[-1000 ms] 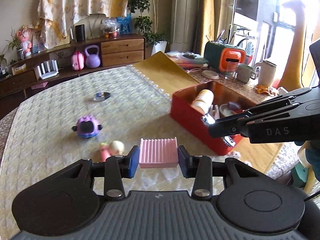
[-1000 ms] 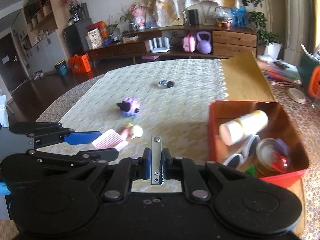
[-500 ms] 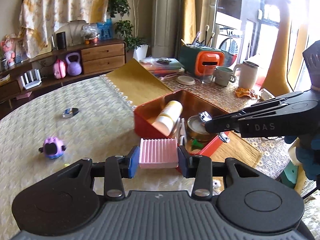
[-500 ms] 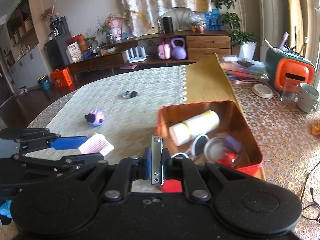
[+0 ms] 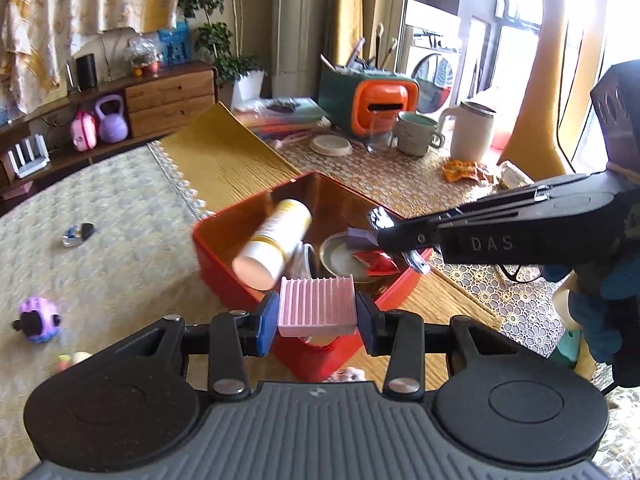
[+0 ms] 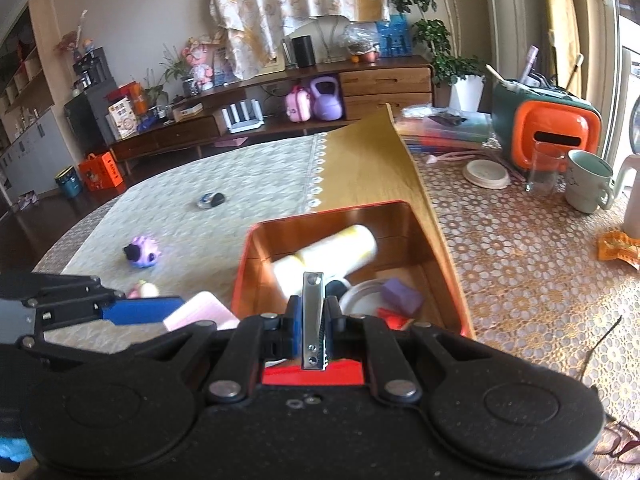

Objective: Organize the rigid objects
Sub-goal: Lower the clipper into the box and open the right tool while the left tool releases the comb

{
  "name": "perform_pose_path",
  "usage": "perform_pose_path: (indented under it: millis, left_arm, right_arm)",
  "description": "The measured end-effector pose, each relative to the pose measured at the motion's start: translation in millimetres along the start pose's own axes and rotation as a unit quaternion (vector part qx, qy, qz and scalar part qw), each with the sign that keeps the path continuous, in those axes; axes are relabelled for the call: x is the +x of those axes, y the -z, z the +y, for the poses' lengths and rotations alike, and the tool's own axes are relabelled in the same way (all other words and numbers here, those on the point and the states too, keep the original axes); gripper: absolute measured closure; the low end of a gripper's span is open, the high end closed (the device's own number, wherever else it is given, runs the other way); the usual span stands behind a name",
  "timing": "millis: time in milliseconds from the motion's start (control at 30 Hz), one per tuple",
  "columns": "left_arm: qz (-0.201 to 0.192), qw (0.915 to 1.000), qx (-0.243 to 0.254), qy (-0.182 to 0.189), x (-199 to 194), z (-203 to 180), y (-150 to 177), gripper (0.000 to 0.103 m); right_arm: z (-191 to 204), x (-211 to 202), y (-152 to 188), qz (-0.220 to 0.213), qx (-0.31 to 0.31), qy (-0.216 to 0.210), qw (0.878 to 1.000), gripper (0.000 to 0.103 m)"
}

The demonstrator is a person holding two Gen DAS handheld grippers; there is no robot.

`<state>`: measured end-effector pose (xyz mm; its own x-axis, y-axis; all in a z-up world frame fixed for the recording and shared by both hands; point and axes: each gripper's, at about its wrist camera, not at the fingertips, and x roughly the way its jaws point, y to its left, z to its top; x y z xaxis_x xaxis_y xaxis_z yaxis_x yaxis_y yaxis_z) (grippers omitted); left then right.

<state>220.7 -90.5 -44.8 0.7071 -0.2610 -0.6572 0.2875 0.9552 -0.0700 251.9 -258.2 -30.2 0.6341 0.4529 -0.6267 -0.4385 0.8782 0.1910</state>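
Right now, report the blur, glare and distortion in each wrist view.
Left wrist view: window glare blows out the top right; the pale bottle in the red box is motion-smeared; the pink ridged block is sharp. Right wrist view: fisheye bends the edges; bottle smeared, metal clipper crisp.

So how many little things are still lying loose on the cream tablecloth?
3: a purple toy, a small pink-and-cream figure nearer the claws, and a silver-and-black item farther back. The claws may hide others.

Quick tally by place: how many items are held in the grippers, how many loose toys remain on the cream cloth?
Held: 2, pink ridged block, metal nail clipper
Loose on cloth: 3, purple toy, small pink figure, silver-black item
Total: 5
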Motion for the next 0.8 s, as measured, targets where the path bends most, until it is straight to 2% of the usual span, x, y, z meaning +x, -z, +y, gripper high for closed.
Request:
perform_pose_path:
  millis: [467, 667, 800]
  left_arm:
    - [0.042, 0.9991, -0.006, 0.011, 67.6, -16.9, -28.6, 0.063]
    - [0.053, 0.9985, 0.006, 0.01, 84.4, -22.2, -31.3, 0.063]
    - [0.059, 0.9983, -0.003, 0.007, 94.6, -19.6, -34.9, 0.063]
  right_arm:
    - [-38.9, 53.5, -23.8, 0.019, 0.011, 0.023, 0.999, 0.092]
    - [-46.3, 77.3, -33.6, 0.026, 0.012, 0.032, 0.999, 0.092]
    - [-47.8, 91.7, -39.0, 0.035, 0.004, 0.039, 0.999, 0.092]
